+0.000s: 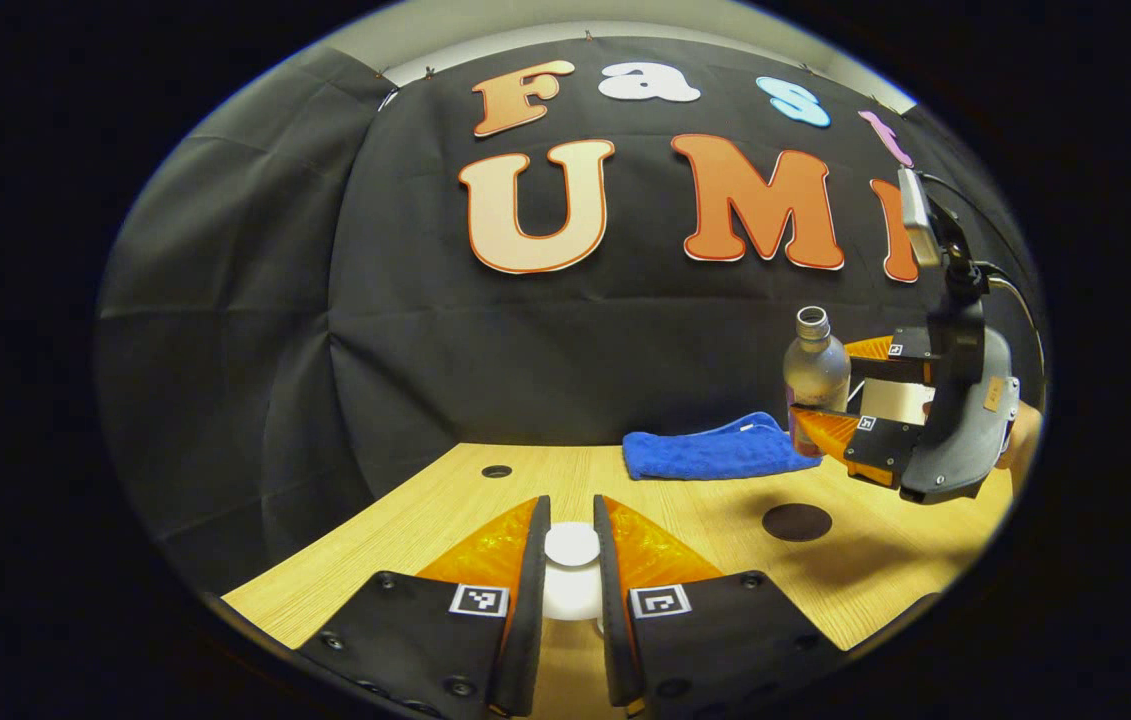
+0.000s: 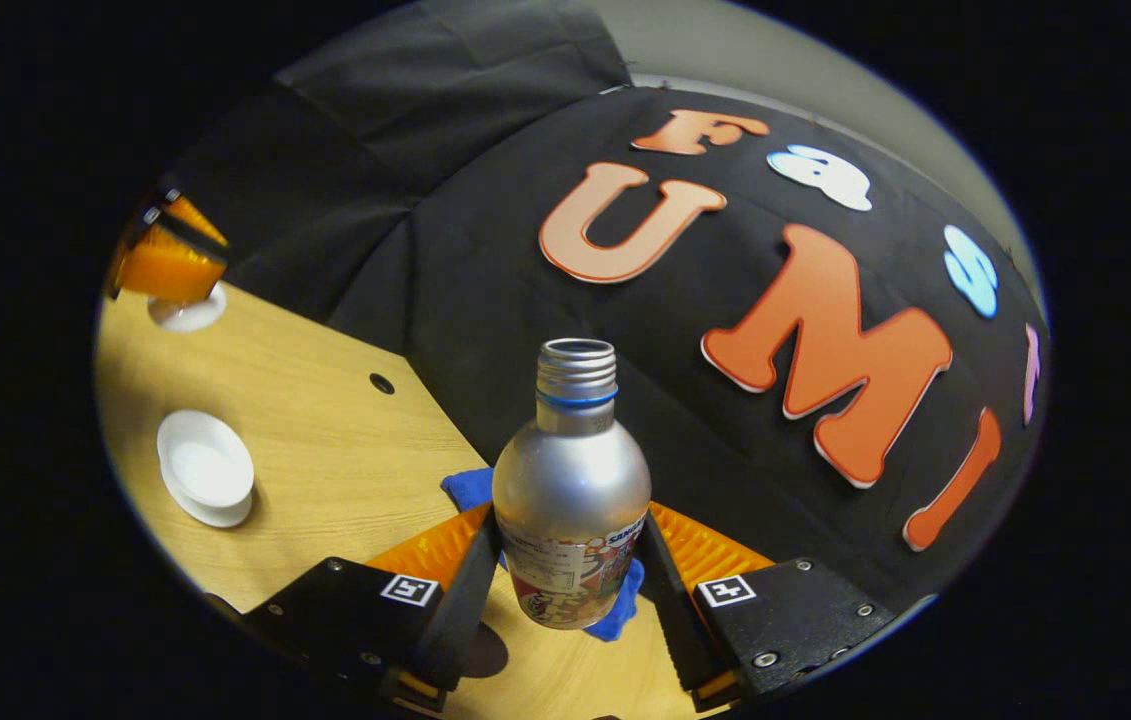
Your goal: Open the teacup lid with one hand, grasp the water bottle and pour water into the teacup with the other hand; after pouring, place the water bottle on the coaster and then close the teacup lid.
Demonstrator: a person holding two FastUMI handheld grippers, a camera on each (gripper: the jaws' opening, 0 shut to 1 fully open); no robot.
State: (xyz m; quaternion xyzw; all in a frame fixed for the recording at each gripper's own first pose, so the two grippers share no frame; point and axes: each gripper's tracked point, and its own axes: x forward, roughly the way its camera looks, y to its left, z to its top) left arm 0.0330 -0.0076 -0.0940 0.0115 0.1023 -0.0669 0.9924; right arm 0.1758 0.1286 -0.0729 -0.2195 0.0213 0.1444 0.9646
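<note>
Water bottle (image 2: 571, 490) clamped between right gripper (image 2: 570, 580) fingers (image 2: 465, 590).

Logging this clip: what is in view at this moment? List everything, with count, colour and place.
water bottle: one, silver, uncapped, held above the table
teacup: one, white, open, standing on the table
teacup lid: one, white, off the cup, gripped by its knob
coaster: one, dark, round, bare, on the table below the bottle
cloth: one, blue, at the back of the table
table: one, light wood, with a small round hole near the back
left tongs: one, closed on the lid
right tongs: one, closed on the bottle's body
hand: one, partly seen behind the right tongs
</note>
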